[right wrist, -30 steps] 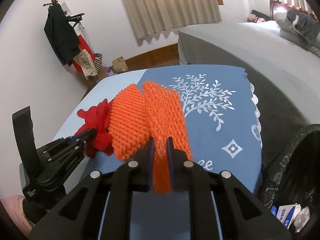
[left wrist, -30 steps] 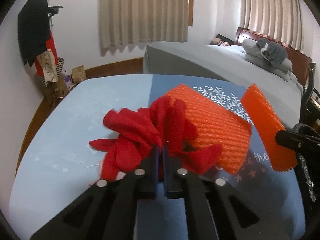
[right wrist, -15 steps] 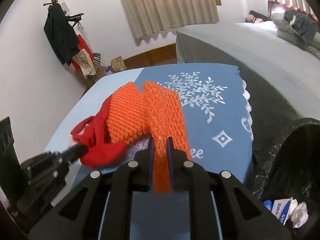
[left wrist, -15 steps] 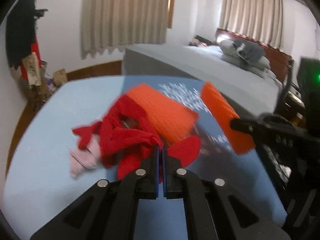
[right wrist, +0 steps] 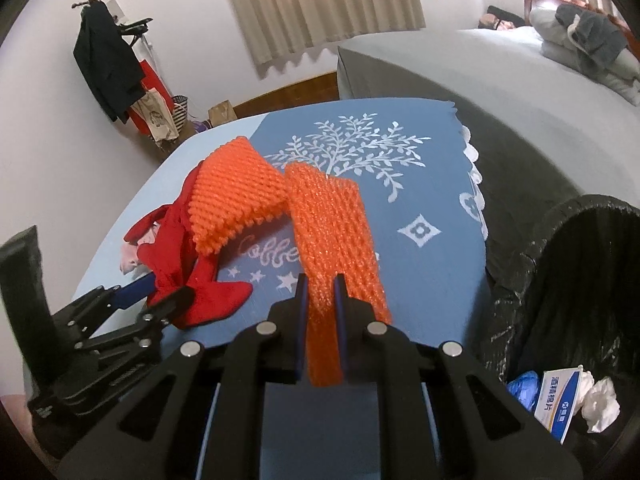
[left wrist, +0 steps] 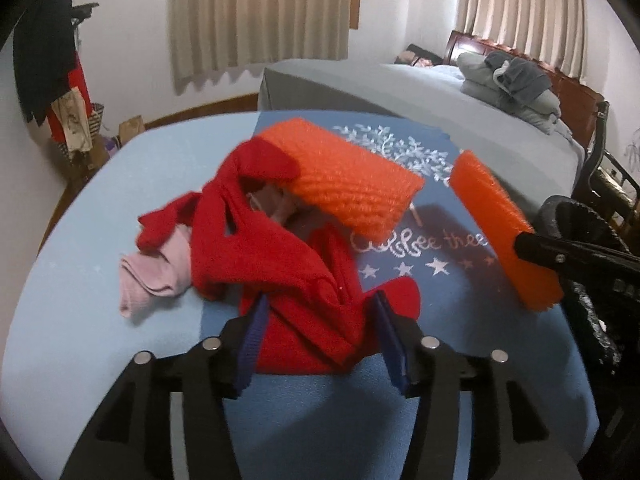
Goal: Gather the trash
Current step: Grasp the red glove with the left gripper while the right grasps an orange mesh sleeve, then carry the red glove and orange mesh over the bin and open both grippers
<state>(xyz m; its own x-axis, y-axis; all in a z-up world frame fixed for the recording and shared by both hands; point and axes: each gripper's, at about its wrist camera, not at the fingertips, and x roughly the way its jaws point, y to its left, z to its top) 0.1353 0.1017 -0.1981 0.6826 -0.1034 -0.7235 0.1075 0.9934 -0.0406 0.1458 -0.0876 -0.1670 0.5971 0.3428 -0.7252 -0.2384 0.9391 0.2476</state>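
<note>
Left gripper (left wrist: 318,330) has just been opening, jaws now apart, soft red cloth (left wrist: 288,264) bunched loose between them on the blue tablecloth (right wrist: 432,184). Right gripper (right wrist: 320,308) pinches a bumpy orange foam net (right wrist: 332,224), beside the black-lined bin (right wrist: 568,280).
</note>
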